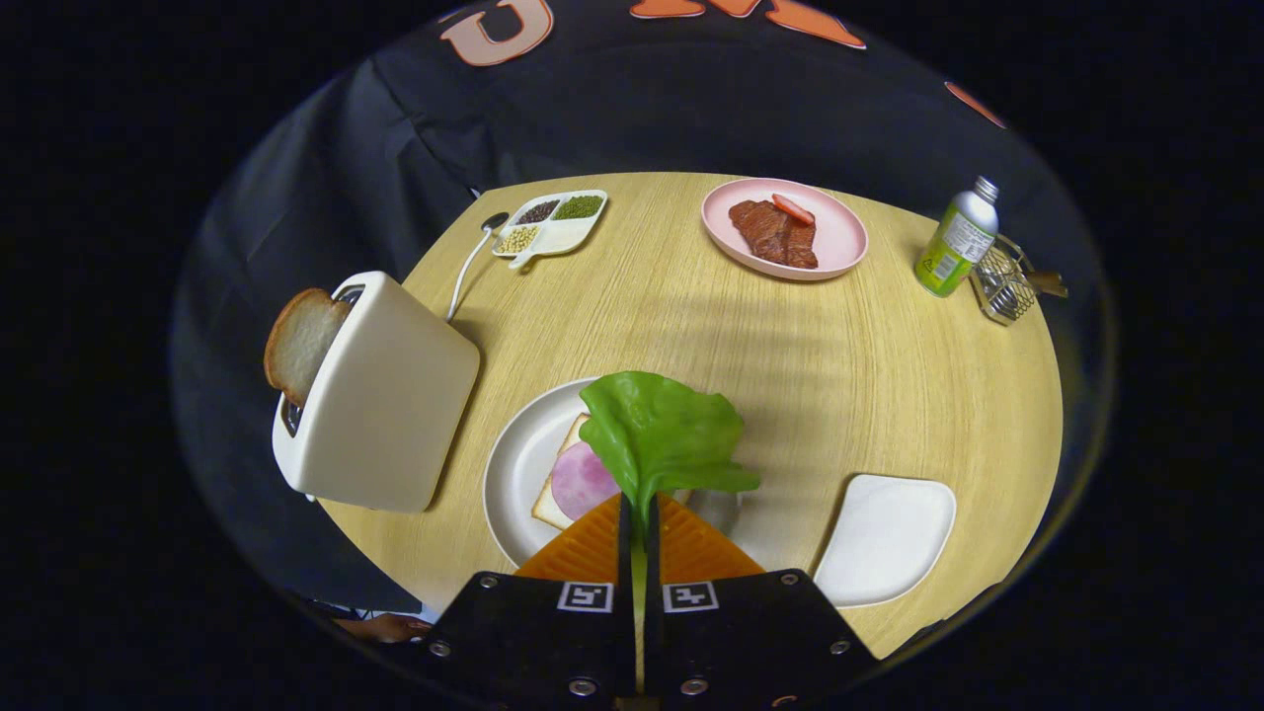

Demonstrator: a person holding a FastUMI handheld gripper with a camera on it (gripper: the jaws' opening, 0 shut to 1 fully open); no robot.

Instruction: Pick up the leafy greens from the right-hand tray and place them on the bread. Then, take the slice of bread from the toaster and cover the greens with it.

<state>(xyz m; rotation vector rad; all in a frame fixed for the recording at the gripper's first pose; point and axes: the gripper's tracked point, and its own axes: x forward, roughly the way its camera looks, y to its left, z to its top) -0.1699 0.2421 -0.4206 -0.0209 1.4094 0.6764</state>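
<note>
Tongs (638, 513) pressed together, pinching the stem of the leafy greens (664, 434). The leaf is held above the round plate (513, 464) carrying bread (555, 499) topped with a ham slice (581, 479). Second bread slice (299, 341) stands in the toaster (380, 395) (left of plate). White tray (889, 538) lies right, on the counter (790, 365).

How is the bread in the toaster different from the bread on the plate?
The toaster bread stands upright in the toaster slot, bare; the plate bread lies flat on the white plate with a pink ham slice on it. The toaster bread sits off to the side; the plate bread is just ahead of the gripper, whose jaws pinch the leafy greens over it. Both are pale slices.
</note>
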